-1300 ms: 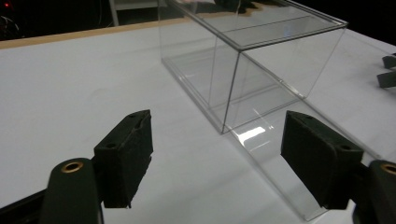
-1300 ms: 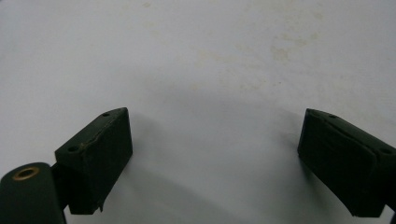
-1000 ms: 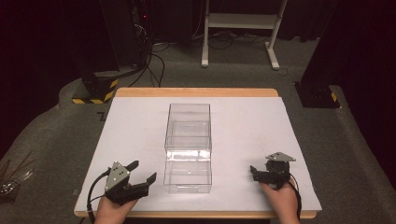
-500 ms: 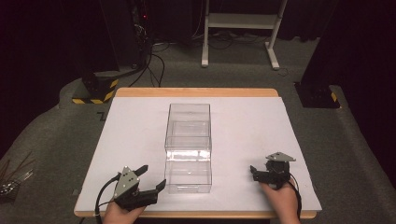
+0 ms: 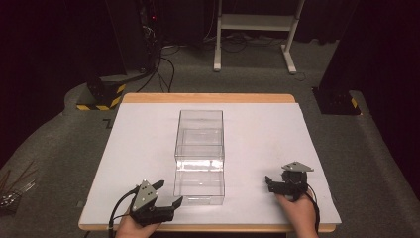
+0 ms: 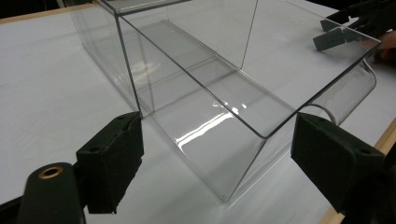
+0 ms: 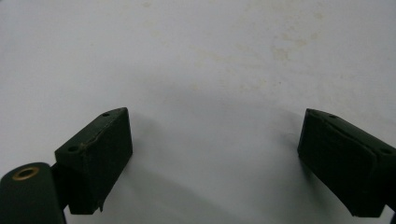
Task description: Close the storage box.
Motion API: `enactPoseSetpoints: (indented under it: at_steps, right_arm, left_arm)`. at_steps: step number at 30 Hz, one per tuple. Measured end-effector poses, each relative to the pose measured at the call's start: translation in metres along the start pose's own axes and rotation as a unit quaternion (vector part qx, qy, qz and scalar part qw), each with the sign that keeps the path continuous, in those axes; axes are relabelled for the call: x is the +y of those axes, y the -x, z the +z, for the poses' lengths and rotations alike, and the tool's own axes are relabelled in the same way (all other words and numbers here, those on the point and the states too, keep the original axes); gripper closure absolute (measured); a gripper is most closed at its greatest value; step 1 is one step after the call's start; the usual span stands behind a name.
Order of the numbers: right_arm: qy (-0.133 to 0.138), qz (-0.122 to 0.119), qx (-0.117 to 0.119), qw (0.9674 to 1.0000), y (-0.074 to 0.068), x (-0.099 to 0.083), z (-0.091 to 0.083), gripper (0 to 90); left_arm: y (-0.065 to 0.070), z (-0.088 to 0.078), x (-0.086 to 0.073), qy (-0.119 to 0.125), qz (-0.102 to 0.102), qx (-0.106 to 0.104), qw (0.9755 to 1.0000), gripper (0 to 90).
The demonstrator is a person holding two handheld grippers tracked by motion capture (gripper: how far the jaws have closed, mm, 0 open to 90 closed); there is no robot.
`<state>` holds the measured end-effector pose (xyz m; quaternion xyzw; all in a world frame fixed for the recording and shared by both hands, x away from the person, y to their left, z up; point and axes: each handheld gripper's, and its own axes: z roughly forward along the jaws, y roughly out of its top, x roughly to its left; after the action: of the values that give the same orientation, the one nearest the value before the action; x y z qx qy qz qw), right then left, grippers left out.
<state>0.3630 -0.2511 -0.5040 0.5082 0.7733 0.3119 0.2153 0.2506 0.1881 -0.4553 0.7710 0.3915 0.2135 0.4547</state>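
A clear, open-topped plastic box point(image 5: 199, 153) lies lengthwise in the middle of the white tabletop point(image 5: 143, 144). My left gripper point(image 5: 169, 192) sits low at the box's near left corner and points at it. In the left gripper view the box's near end point(image 6: 210, 93) lies between the jaws of the left gripper point(image 6: 217, 149), which have just been opening; the pads point(image 6: 112, 154) do not press on it. My right gripper point(image 5: 268, 184) rests to the right of the box and apart from it. It stands open over bare white table point(image 7: 215, 154), and shows far off as the right gripper point(image 6: 341, 28).
The table's wooden front edge point(image 5: 237, 229) runs just under both hands. Behind the table stand a white metal frame point(image 5: 252, 29), dark equipment with cables point(image 5: 148, 54) and a yellow-and-black striped base point(image 5: 101, 96) on grey carpet.
My left gripper has slid right and a little down toward the box's near left corner, with its jaws spread wider. The right gripper and the box have not moved.
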Motion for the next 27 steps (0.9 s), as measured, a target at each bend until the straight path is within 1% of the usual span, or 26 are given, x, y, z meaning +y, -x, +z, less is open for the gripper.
enactPoseSetpoints:
  at_steps: [4, 6, 9, 13, 15, 18, 20, 21, 27]
  right_arm:
    - [0.0, 0.0, 0.0, 1.0, 0.0, 0.0, 0.0, 9.9]
    - [0.0, 0.0, 0.0, 1.0, 0.0, 0.0, 0.0, 9.9]
    - [0.0, 0.0, 0.0, 1.0, 0.0, 0.0, 0.0, 9.9]
    - [0.0, 0.001, 0.0, 1.0, 0.0, 0.0, 0.0, 9.9]
    - [0.0, 0.0, 0.0, 1.0, 0.0, 0.0, 0.0, 9.9]
    - [0.0, 0.0, 0.0, 1.0, 0.0, 0.0, 0.0, 9.9]
    - [0.0, 0.0, 0.0, 1.0, 0.0, 0.0, 0.0, 9.9]
    - [0.0, 0.0, 0.0, 1.0, 0.0, 0.0, 0.0, 9.9]
    - [0.0, 0.0, 0.0, 1.0, 0.0, 0.0, 0.0, 9.9]
  left_arm:
    - [0.002, 0.004, -0.001, -0.005, 0.003, 0.0, 1.0, 17.3]
    - [0.003, 0.007, -0.001, -0.006, 0.003, -0.004, 1.0, 17.3]
    - [0.005, 0.01, -0.002, -0.007, 0.009, -0.002, 0.9999, 17.1]
    - [0.006, 0.013, -0.001, -0.005, 0.009, -0.005, 0.9999, 16.2]
    - [0.007, 0.014, -0.001, -0.002, 0.011, -0.002, 0.9999, 16.2]
    - [0.006, 0.016, 0.0, 0.001, 0.007, 0.001, 1.0, 16.2]
    - [0.004, 0.017, 0.001, 0.001, 0.004, 0.001, 1.0, 16.2]
    - [0.003, 0.018, 0.001, 0.003, -0.001, 0.001, 1.0, 16.2]
    - [0.001, 0.022, 0.002, 0.009, -0.009, 0.0, 0.9999, 16.3]
